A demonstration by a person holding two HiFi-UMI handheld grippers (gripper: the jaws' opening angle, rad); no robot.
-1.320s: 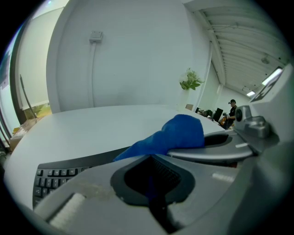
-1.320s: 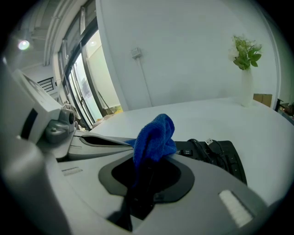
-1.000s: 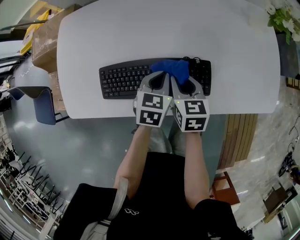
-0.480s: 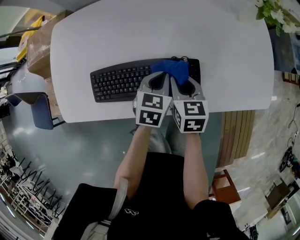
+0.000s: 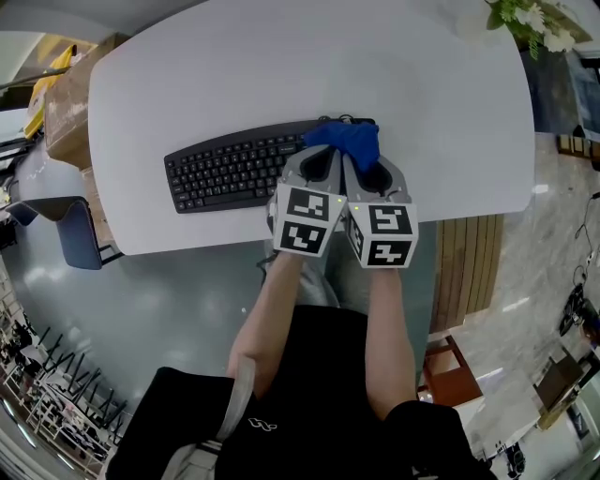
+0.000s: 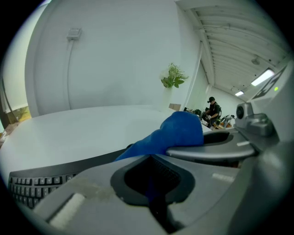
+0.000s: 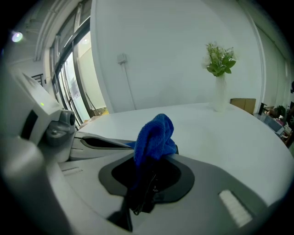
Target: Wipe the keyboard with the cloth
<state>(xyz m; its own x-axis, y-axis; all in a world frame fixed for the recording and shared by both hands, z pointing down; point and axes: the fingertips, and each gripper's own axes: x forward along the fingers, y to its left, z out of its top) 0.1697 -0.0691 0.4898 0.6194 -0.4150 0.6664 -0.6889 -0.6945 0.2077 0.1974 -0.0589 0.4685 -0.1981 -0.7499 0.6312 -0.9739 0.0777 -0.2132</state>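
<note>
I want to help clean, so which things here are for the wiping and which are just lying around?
For the job: keyboard, blue cloth, left gripper, right gripper.
Just lying about: plant, cardboard box.

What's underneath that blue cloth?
The right end of the black keyboard lies under the blue cloth. The keys there are covered, so they cannot be seen; the keys further left show plainly.
</note>
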